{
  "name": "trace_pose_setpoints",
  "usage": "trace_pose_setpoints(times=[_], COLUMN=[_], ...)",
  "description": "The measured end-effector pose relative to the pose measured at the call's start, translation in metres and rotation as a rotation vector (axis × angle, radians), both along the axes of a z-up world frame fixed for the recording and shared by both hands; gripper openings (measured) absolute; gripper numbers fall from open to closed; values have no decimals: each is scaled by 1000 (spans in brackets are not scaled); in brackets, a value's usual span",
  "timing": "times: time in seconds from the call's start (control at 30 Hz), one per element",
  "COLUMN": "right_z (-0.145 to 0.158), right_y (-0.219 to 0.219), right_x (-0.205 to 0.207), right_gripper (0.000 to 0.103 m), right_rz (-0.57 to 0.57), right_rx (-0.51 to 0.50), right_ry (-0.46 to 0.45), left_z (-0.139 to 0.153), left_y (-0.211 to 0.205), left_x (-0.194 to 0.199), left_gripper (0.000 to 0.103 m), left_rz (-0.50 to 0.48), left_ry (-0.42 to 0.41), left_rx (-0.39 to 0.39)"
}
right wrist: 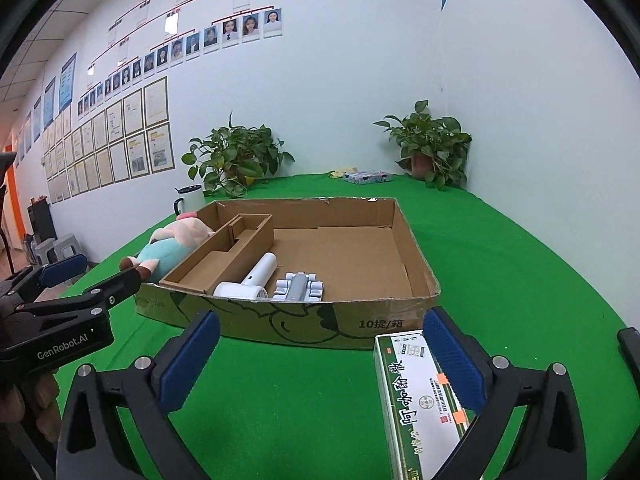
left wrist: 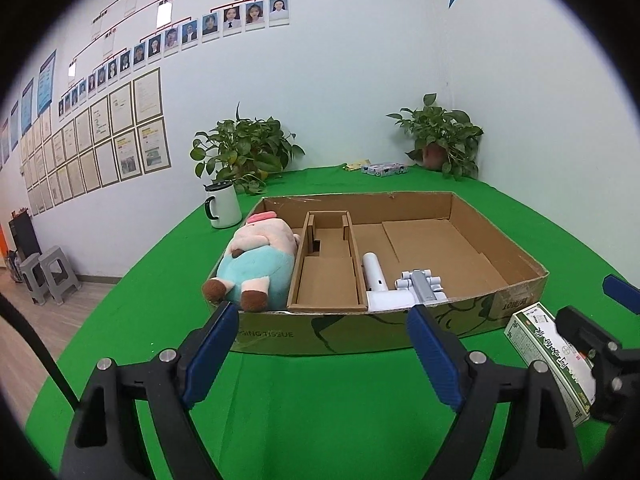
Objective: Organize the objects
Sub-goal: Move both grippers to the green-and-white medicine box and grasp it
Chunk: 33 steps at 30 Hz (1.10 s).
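Your left gripper [left wrist: 322, 346] stands wide open over bare green felt [left wrist: 304, 420] at lower centre, nothing between its ribbed blue pads. Your right gripper [right wrist: 322, 354] is spread too; the glossy green-and-white carton [right wrist: 416, 400] lies lower right against the inner face of its right finger [right wrist: 452, 364], whether touching you cannot tell. Beyond, mid-frame, the cardboard tray's [right wrist: 360, 322] front wall rises, open room inside on the right.

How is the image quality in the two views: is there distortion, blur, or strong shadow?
Left wrist view: strong fisheye bending, the cardboard box front edge curves and the corners go black; lighting is even, with soft shadows. Right wrist view: same curvature and dark rim; the green and white carton near the lens is sharp, its print readable; no glare shows on the green cloth.
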State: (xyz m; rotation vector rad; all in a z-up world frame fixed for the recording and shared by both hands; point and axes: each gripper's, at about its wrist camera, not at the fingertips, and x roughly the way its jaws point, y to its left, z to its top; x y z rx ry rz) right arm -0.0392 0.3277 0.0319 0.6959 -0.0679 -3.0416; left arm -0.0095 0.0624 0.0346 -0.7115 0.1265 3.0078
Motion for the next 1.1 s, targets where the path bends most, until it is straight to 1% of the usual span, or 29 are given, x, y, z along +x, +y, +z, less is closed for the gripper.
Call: trace_pose_setpoints(times=[0.03, 0.1, 0.17, 0.2, 0.23, 0.27, 0.37, 0.47, 0.5, 0.53, 0.6, 0.67, 0.73, 0.77, 0.8, 0.83, 0.87, 0.9, 0.97, 1.0, 1.1], right_z=[-2, -10, -24, -35, -43, -55, -77, -90, -94, -99, -106, -103, -97, -93, -90, -86, -82, -78, -73, -75, -85], right_y=[6, 25, 51, 66, 75, 82, 87, 82, 80, 77, 70, 59, 39, 25, 15, 6, -4, -16, -34, -42, -50], right_x=[-1, -7, -12, -13, -13, -11, -4, -1, -2, -4, -6, -4, 0, 3, 5, 8, 12, 17, 22, 24, 22], right_gripper=[102, 102, 102, 102, 102, 102, 102, 99, 92, 79, 62, 61, 63, 66, 86, 103, 102, 102, 102, 102, 102], right_rz=[-15, -86, -96, -92, -100, -115, -103, -81, -74, -70, -45, 7, 83, 129, 172, 216, 260, 305, 345, 343, 305], right_rx=[5, 0, -86, -141, -153, -138, -102, -68, -59, -51, -64, -102, -145, -168, -189, -205, -209, -187, -105, -49, 8], right_ry=[-19, -98, -190, -251, -282, -323, -384, -413, -425, -443, -469, -456, -442, -431, -420, -401, -377, -353, -318, -309, -329], left_z=[-1, -4, -9, -11, -15, -18, -31, -42, -45, -47, -49, -48, -47, -47, -47, -47, -48, -48, -53, -55, -66], left_y=[-1, -3, -8, -10, -12, -13, -14, -12, -11, -11, -10, -12, -14, -17, -19, -20, -21, -21, -17, -14, -1], left_x=[0, -2, -2, -2, -2, -2, -4, -5, -5, -4, -2, -1, -2, -3, -3, -4, -5, -6, -9, -11, -18], left_gripper=[86, 86, 86, 86, 86, 86, 86, 86, 86, 86, 86, 86, 86, 86, 86, 86, 86, 86, 86, 86, 86], left_rz=[1, 1, -3, -4, -3, -5, -18, -27, -34, -41, -47, -58, -66, -74, -86, -100, -119, -138, -195, -218, -300], left_ry=[-2, -19, -33, -37, -47, -56, -95, -127, -139, -147, -150, -150, -157, -168, -179, -191, -205, -220, -269, -290, -371], left_rx=[-3, -10, -1, 4, 10, 15, 27, 33, 38, 41, 46, 55, 69, 88, 106, 124, 142, 158, 200, 221, 291])
